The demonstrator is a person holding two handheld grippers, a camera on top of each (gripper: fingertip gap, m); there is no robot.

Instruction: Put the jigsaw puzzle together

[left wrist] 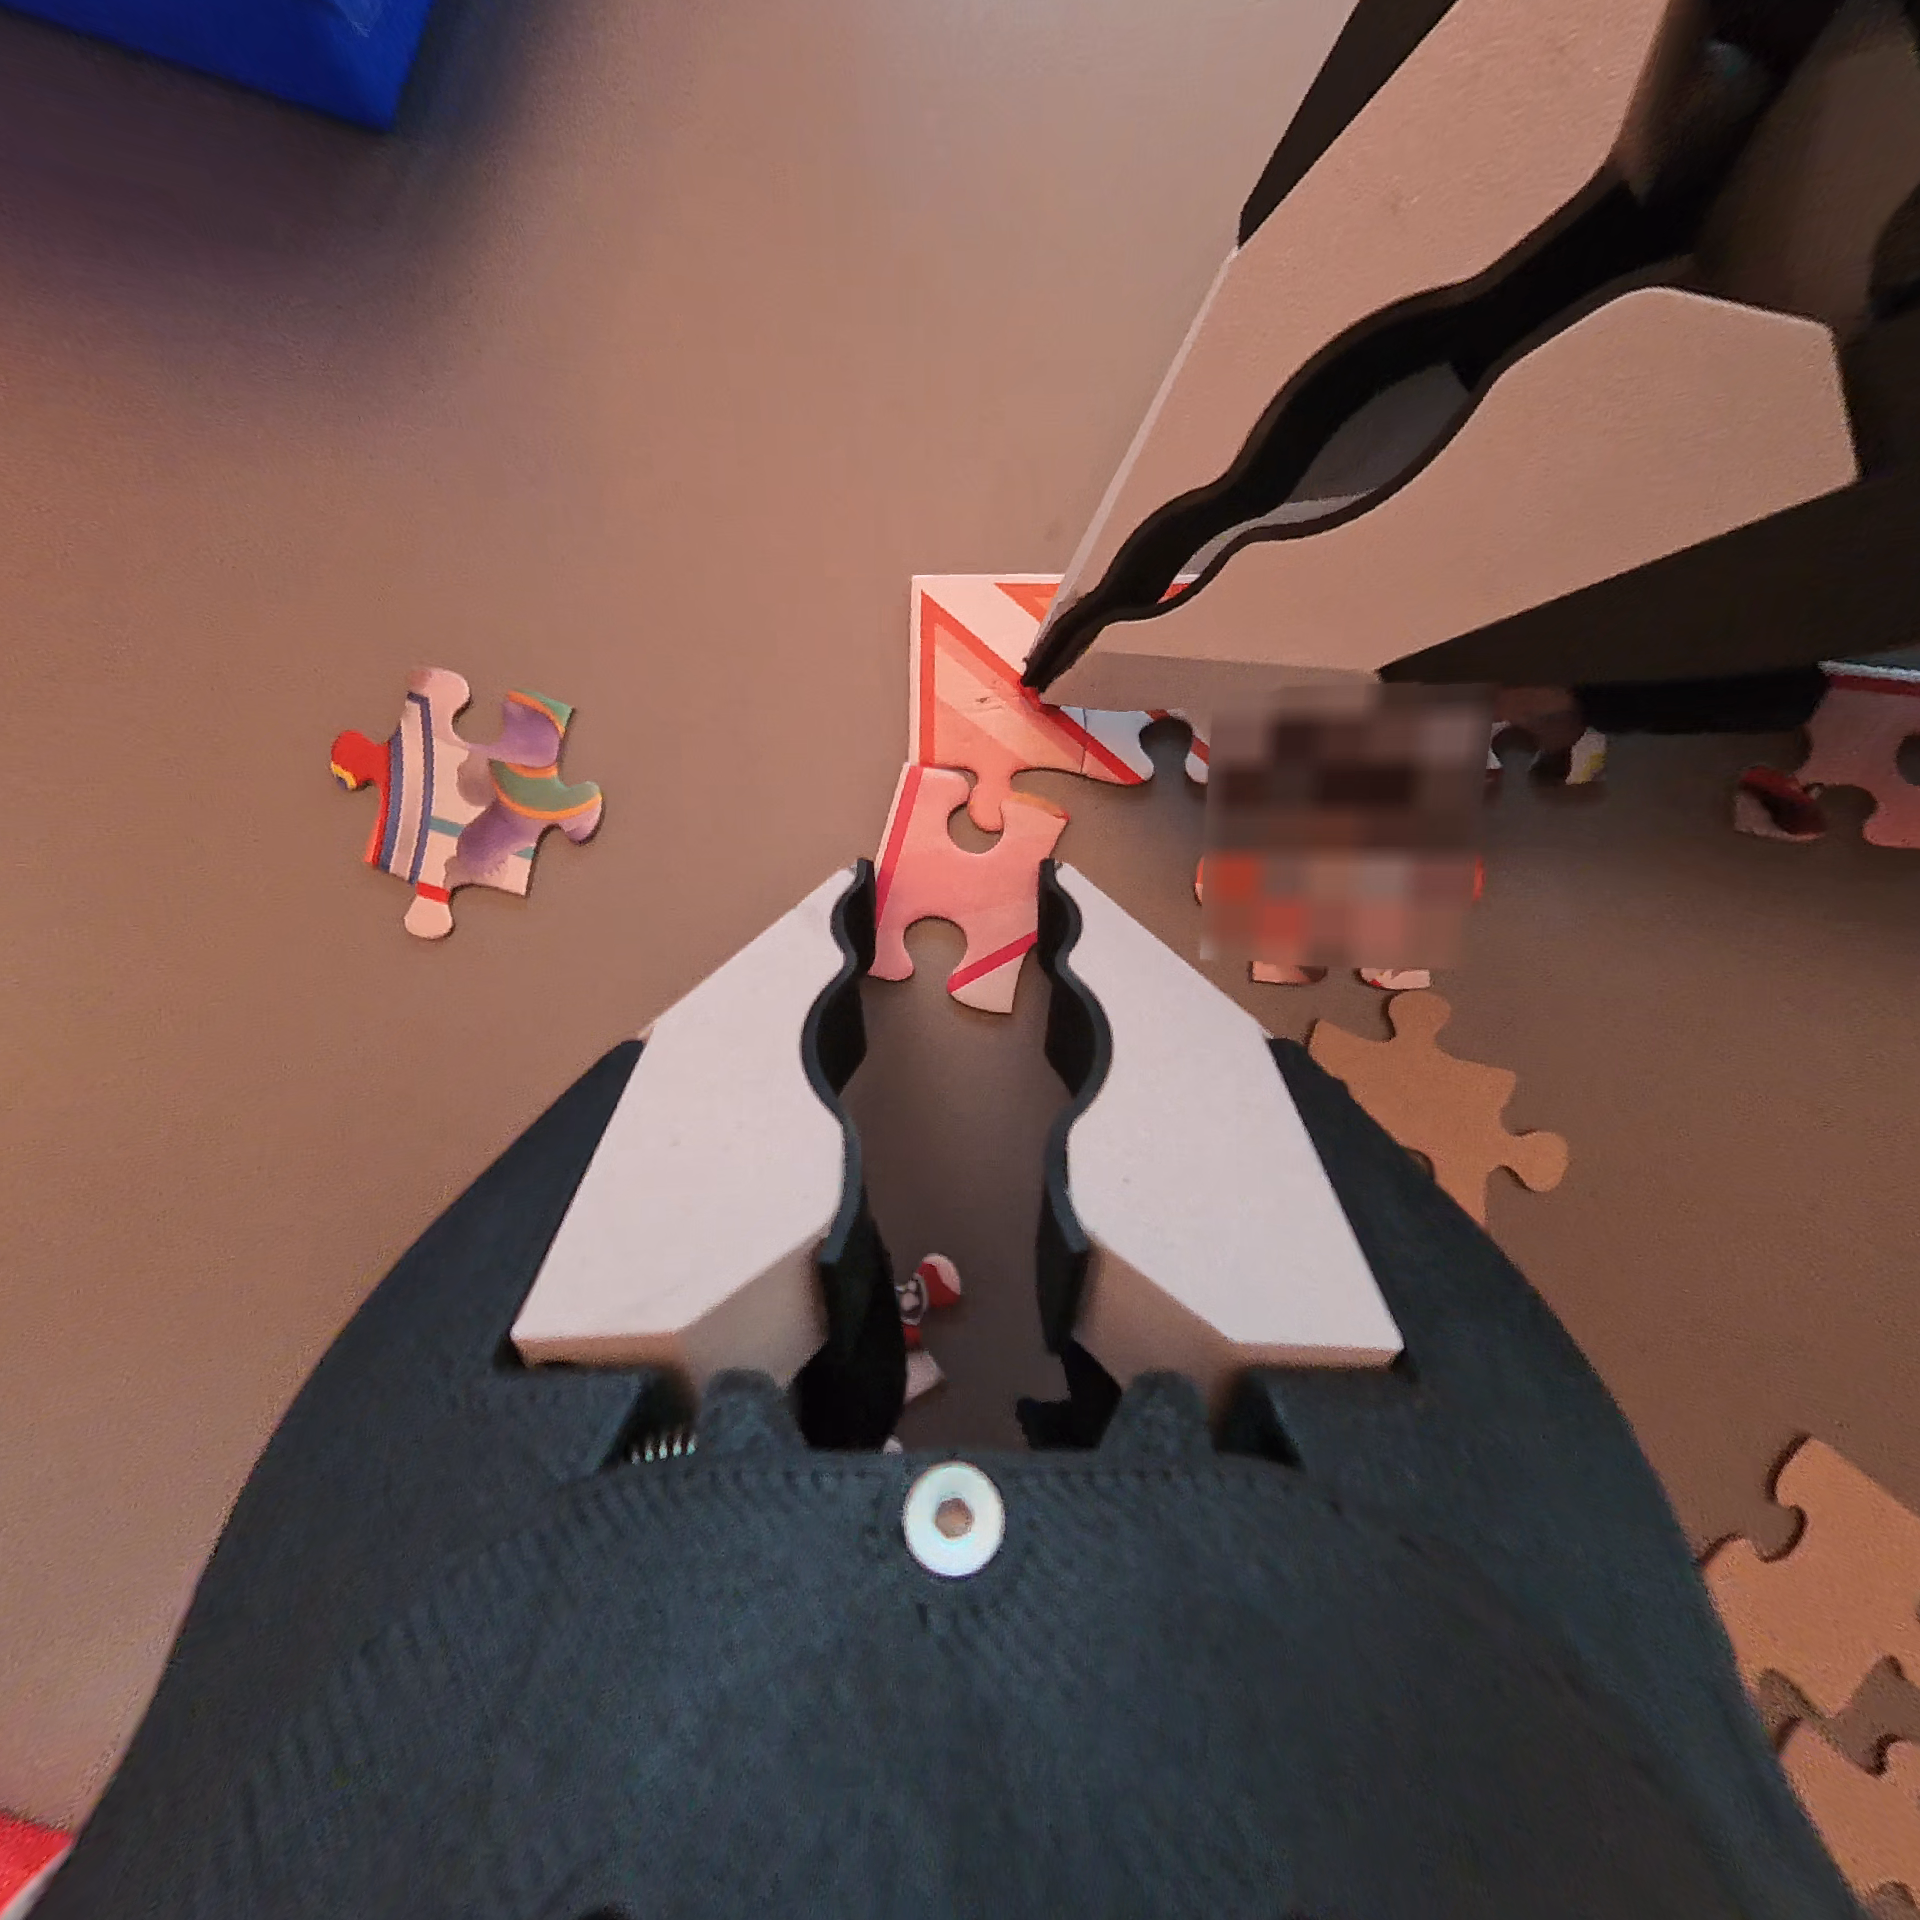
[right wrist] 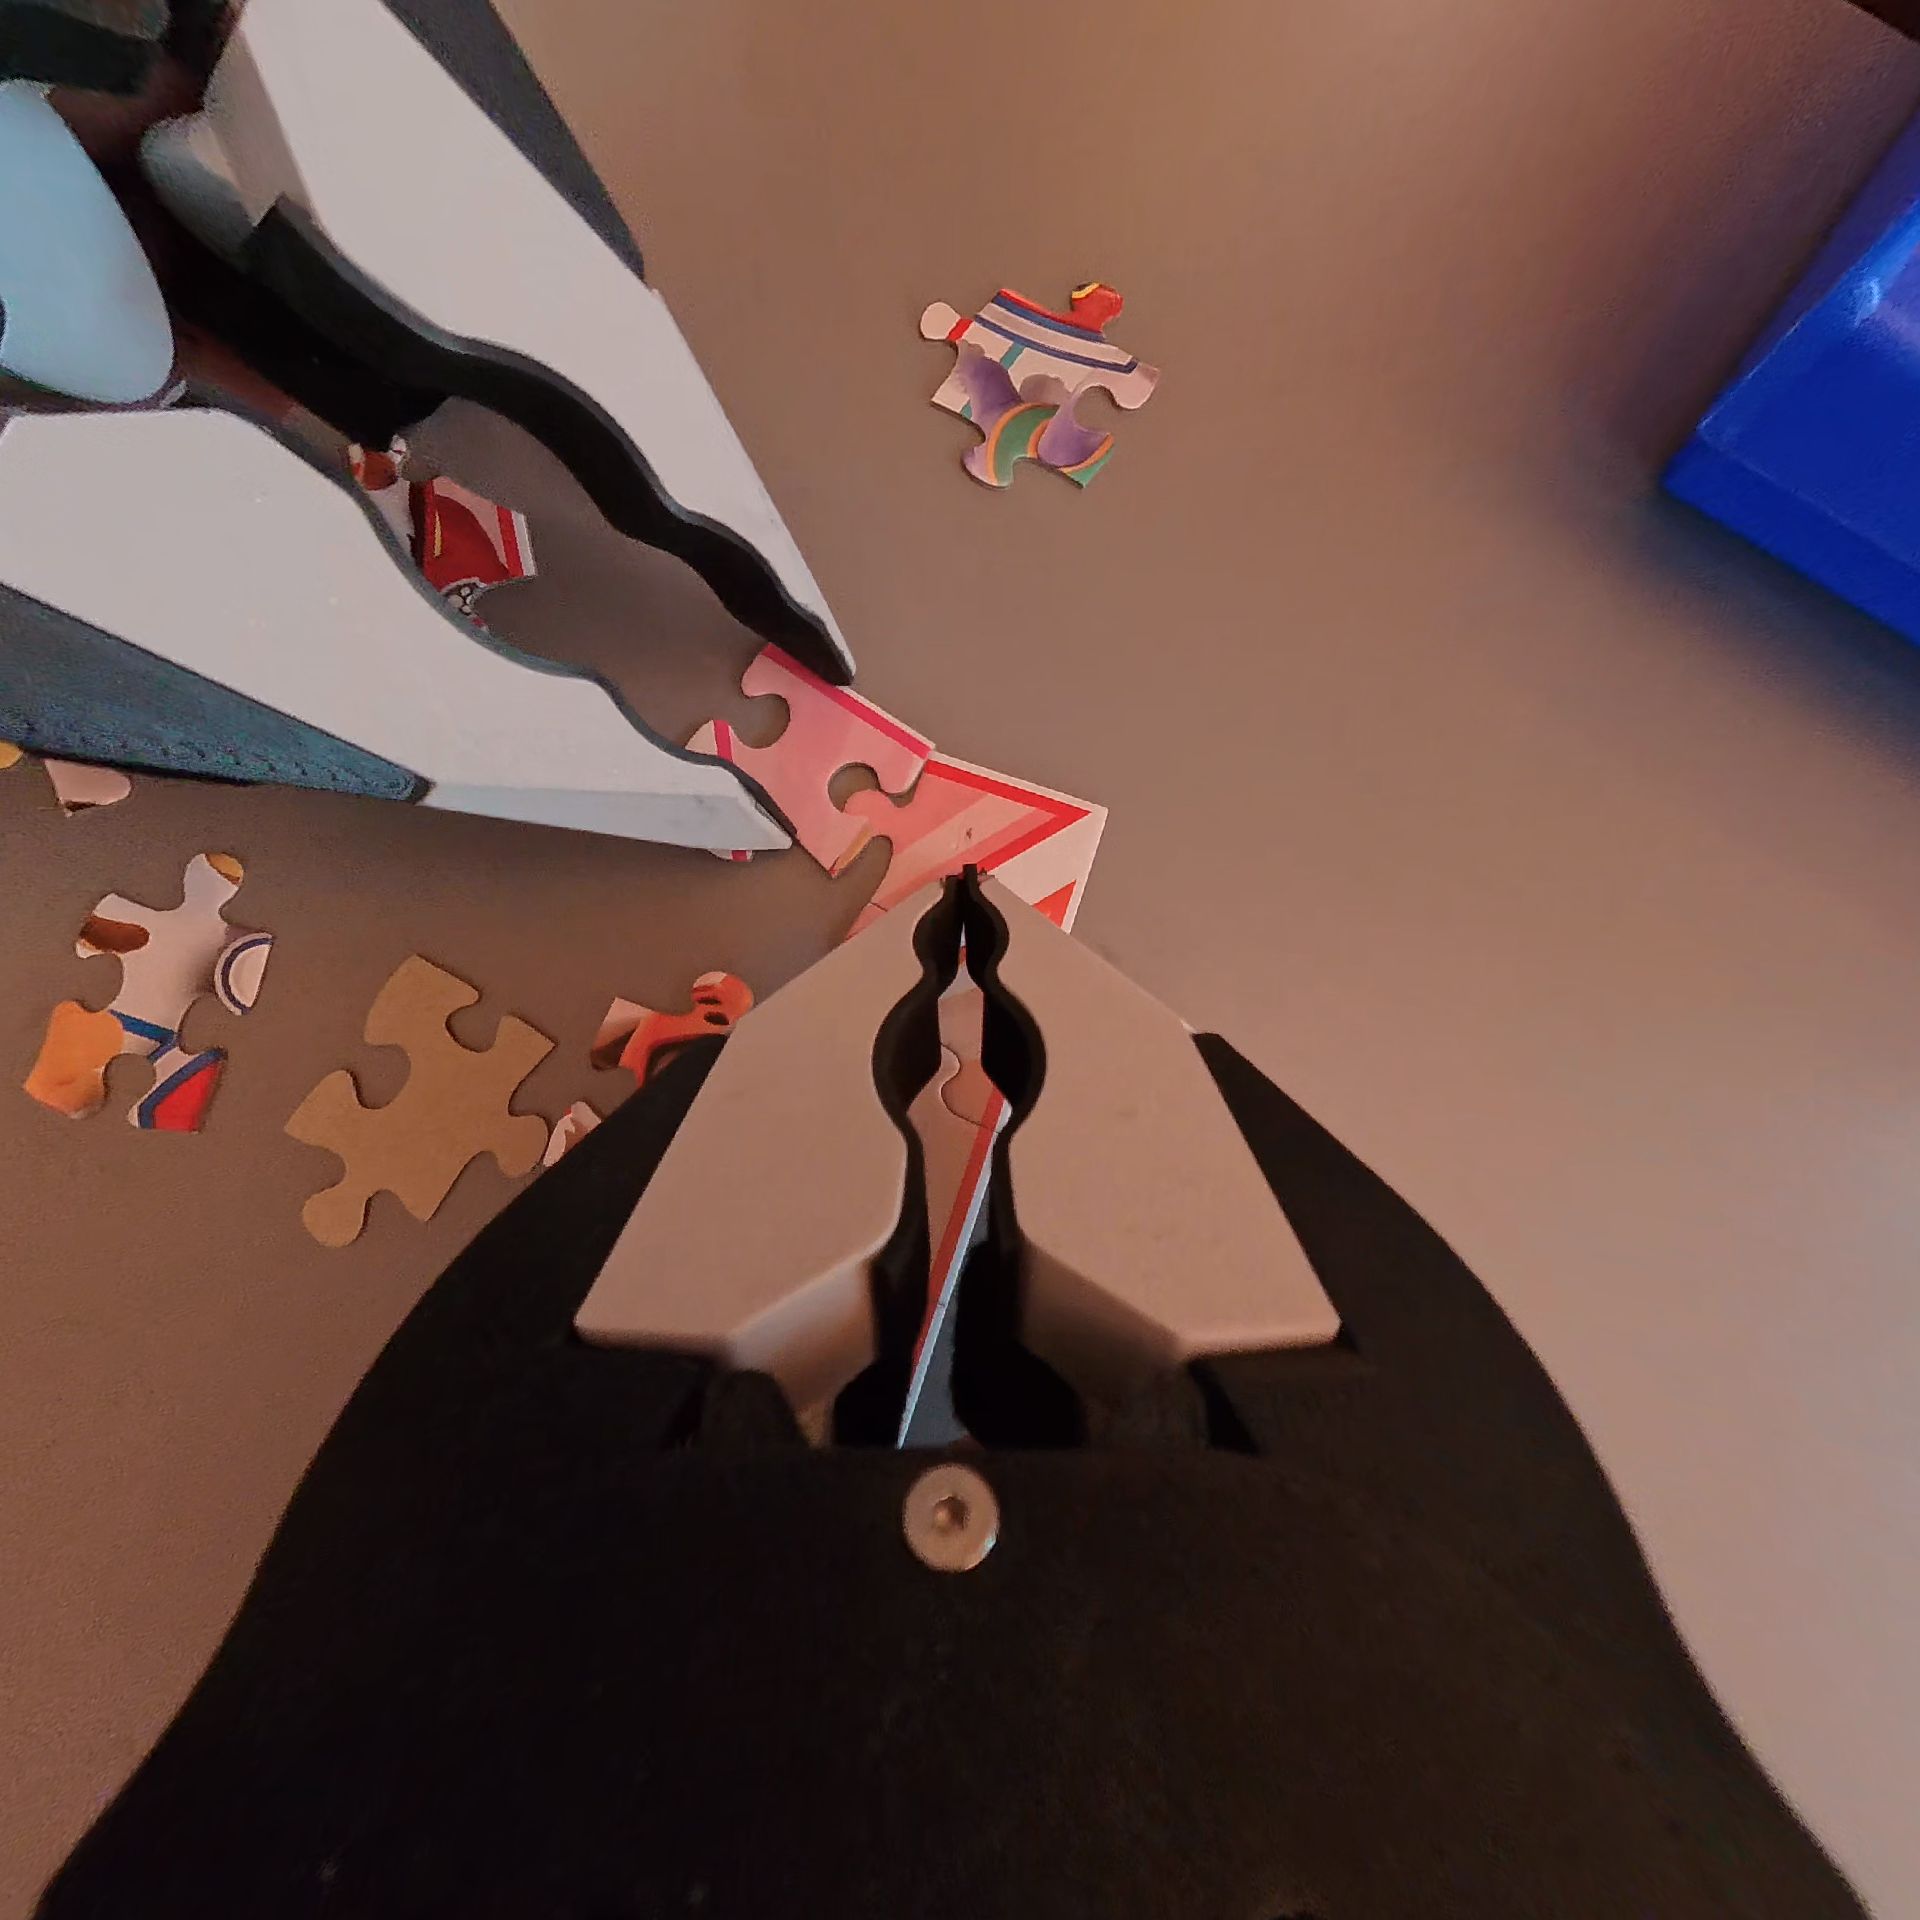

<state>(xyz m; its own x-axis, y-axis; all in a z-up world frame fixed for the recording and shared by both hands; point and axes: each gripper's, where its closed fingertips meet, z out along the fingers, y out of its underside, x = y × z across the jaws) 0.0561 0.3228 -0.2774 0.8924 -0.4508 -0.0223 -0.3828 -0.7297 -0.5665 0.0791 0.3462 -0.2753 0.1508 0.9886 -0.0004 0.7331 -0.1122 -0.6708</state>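
Observation:
A pink edge puzzle piece [left wrist: 956, 904] lies flat on the brown table. My left gripper [left wrist: 953, 873] is shut on it, one pad against each side edge. The right wrist view shows the same grip [right wrist: 805, 743] on the piece [right wrist: 821, 758]. The piece's socket sits around the tab of a red-striped corner piece [left wrist: 977, 707], slightly askew. My right gripper [right wrist: 966, 883] is shut with nothing between its pads. Its tips press down on the corner piece [right wrist: 1018, 821]. It also shows in the left wrist view [left wrist: 1034, 675].
A loose colourful piece [left wrist: 468, 800] lies to the left, with a blue box [left wrist: 260, 52] beyond. Joined pieces [left wrist: 1860, 769] run right from the corner. Face-down brown pieces [left wrist: 1444, 1112] and a picture-side piece [right wrist: 156, 997] lie nearby. A red piece [right wrist: 468, 540] lies under my left gripper. Left and right tips are no more than a few centimetres apart.

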